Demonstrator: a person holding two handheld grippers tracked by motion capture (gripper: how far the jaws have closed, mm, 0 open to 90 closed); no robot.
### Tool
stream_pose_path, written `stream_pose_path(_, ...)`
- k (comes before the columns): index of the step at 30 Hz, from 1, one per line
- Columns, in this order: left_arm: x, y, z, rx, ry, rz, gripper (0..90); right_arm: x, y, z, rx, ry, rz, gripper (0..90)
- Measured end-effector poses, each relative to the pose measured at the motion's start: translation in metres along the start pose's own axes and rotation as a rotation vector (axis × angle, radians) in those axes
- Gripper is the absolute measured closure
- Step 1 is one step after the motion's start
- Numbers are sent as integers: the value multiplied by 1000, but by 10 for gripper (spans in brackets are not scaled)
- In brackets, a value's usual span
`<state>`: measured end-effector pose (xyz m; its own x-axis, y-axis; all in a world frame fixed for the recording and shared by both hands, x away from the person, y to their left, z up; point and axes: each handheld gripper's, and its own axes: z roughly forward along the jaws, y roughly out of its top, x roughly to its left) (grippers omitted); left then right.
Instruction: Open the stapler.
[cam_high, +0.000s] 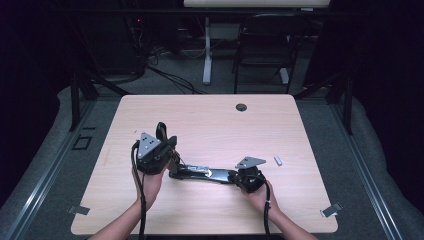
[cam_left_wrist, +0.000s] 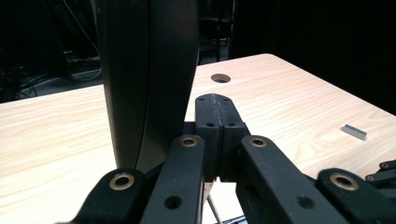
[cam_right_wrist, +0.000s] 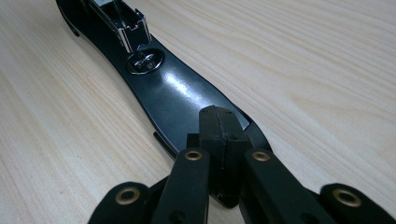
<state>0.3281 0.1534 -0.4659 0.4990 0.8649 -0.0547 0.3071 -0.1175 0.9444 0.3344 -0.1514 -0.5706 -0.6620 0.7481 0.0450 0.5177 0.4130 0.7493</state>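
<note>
Two grippers work on one black stapler (cam_high: 202, 173), opened out flat on the wooden table (cam_high: 210, 120).

High view: stapler base lies with its long axis running left to right across the near-middle of the table, between the hands. Right gripper (cam_high: 239, 177) sits at the base's right end; left gripper (cam_high: 167, 150) sits at the left end, where the stapler's top arm (cam_high: 161, 131) stands up almost vertical. Each hand is thus at its own end, so neither need cross over. Small strip of staples (cam_high: 278, 160) lies apart on the table, just right of the right gripper. Round cable hole (cam_high: 241, 107) near the far edge.

Left gripper view: jaws closed flat together, nothing between the pads. Upright top arm (cam_left_wrist: 149, 79) rises just left of the jaw tips, beside them; contact cannot be judged. Staple strip (cam_left_wrist: 353, 132) seen off to the right.

Right gripper view: jaws likewise closed together, tips resting on or just over the rear end of the glossy base (cam_right_wrist: 177, 98). Base runs away from the tool toward the open metal magazine (cam_right_wrist: 123, 23).

Judgement: loading looks to be the step in hand, and the strip lies nearest the right gripper.

Surface: pale wood grain, matte, bare. Room: dark, grey floor, a chair (cam_high: 265, 45) and desk leg (cam_high: 207, 50) beyond.
</note>
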Motion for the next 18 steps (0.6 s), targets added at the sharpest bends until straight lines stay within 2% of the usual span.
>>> stream_pose_path(10,1,0,-1,2,4,0,900,0,0,0,-1,-3,-1,900)
stream_pose_path(18,3,-2,-2,24,-3,13,900,0,0,0,-1,-4,-1,900)
